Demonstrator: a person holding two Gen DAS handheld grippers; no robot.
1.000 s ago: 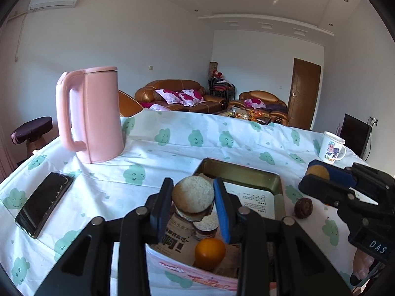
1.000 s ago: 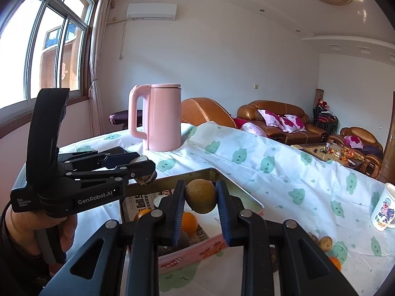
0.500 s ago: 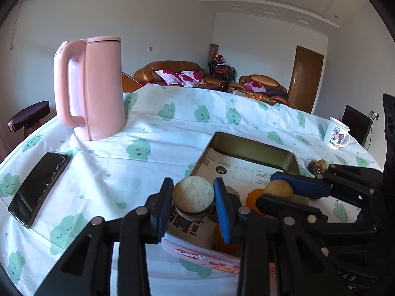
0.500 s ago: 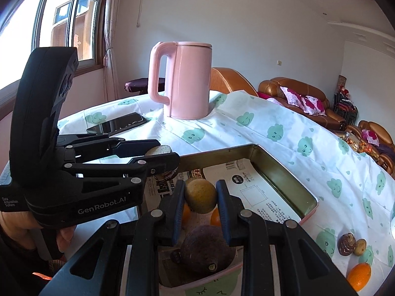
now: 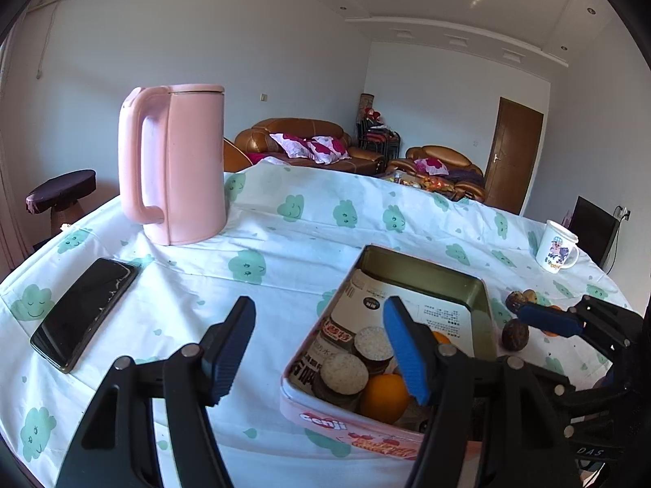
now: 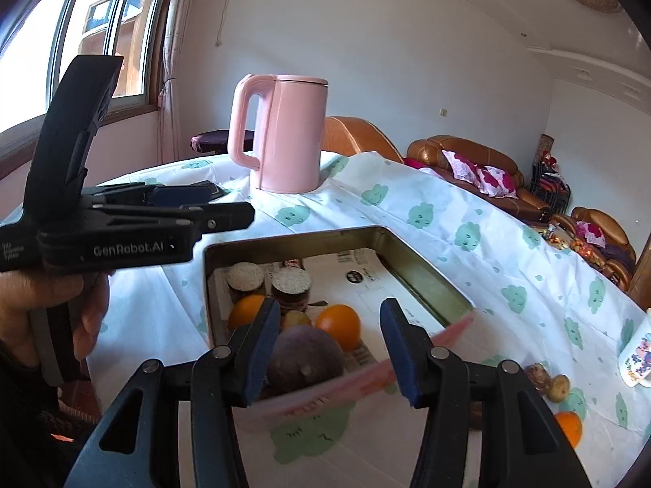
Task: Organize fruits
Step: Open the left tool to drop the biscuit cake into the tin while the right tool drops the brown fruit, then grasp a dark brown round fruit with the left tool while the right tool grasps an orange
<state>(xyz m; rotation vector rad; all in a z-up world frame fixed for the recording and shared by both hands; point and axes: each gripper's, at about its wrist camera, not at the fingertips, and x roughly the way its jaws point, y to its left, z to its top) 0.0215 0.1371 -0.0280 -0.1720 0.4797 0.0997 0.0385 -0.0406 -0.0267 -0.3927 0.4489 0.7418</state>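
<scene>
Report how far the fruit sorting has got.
Done: the tin already holds two oranges, two cut halves, a small yellowish fruit and a big dark fruit. In hand: nothing; the left gripper and right gripper have just been opening, jaws empty. Left: an orange and a few small fruits on the tablecloth.

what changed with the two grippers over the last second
Both let go. The left gripper had clamped a round cut-topped piece; it now lies in the tin. The right gripper dropped its small brownish fruit there. Both jaws have just been opening, nothing between them. Kettle, phone and mug stayed put.
</scene>
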